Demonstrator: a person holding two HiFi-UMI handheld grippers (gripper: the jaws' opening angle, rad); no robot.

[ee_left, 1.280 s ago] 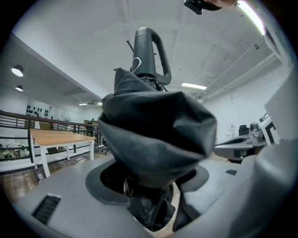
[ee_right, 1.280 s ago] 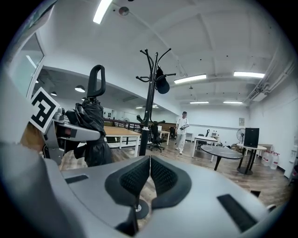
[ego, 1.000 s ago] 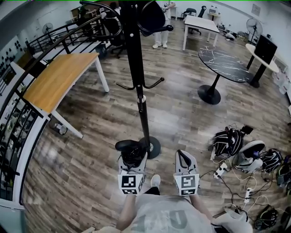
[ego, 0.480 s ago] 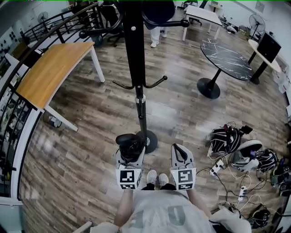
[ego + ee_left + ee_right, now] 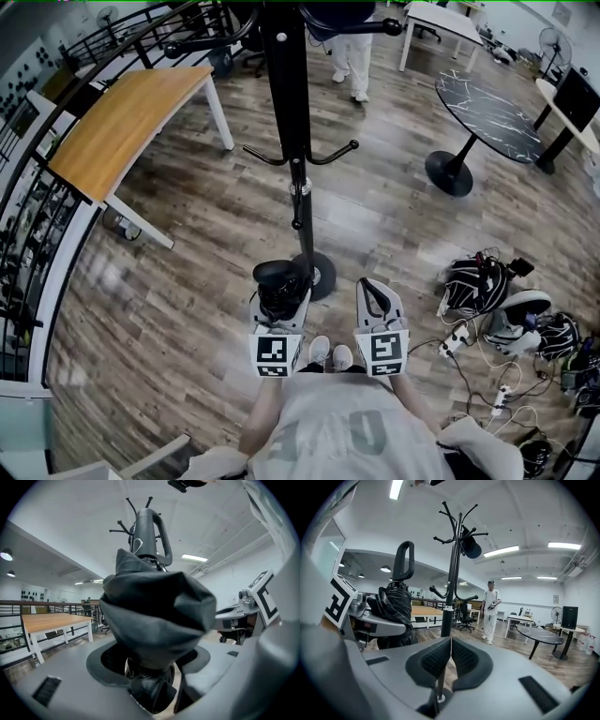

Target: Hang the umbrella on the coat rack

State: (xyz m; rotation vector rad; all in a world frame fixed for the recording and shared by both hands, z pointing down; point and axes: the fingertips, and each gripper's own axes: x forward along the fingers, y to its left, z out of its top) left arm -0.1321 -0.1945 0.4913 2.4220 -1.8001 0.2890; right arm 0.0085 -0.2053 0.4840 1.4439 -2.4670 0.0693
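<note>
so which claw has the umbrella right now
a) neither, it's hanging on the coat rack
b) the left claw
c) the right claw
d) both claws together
b: in the left gripper view the folded black umbrella sits clamped between the pads of the left claw, while the right claw is shut with nothing in it.

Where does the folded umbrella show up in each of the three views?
Head view: the folded umbrella is at bottom centre, just left of the rack's base.
Left gripper view: it fills the centre, handle upward.
Right gripper view: it is left of centre.
Shared landmark: the black coat rack; its hooks show behind the handle in the left gripper view.
</note>
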